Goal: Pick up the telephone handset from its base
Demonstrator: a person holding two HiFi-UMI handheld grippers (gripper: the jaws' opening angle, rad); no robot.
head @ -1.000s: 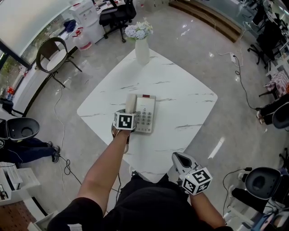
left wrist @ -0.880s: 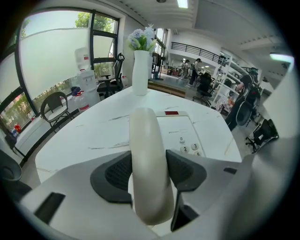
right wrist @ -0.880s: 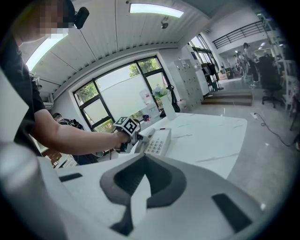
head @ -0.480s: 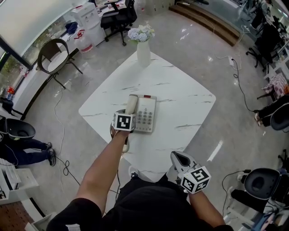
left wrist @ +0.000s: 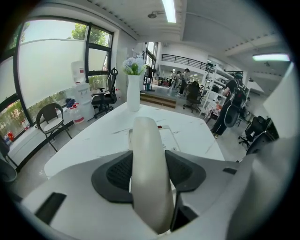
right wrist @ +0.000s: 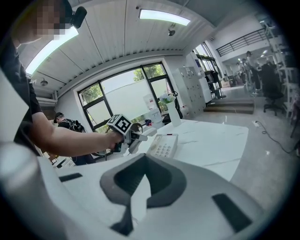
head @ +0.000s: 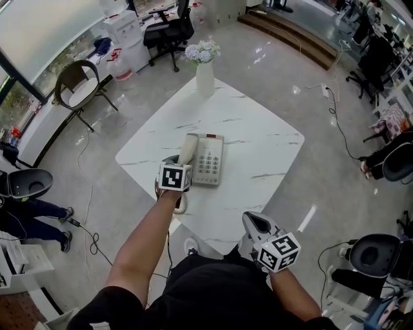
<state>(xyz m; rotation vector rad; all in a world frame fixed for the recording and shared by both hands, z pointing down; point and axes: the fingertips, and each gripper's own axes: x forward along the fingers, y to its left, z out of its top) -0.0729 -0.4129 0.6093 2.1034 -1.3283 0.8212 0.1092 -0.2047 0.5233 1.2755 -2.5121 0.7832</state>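
Left gripper: jaws have just been closing, pads now clamped on the cream handset, held tilted over the left side of its base on the desk. Right gripper: closed, empty, at the desk's near edge.

Bright ceiling strips and window daylight — fisheye-warped edges.
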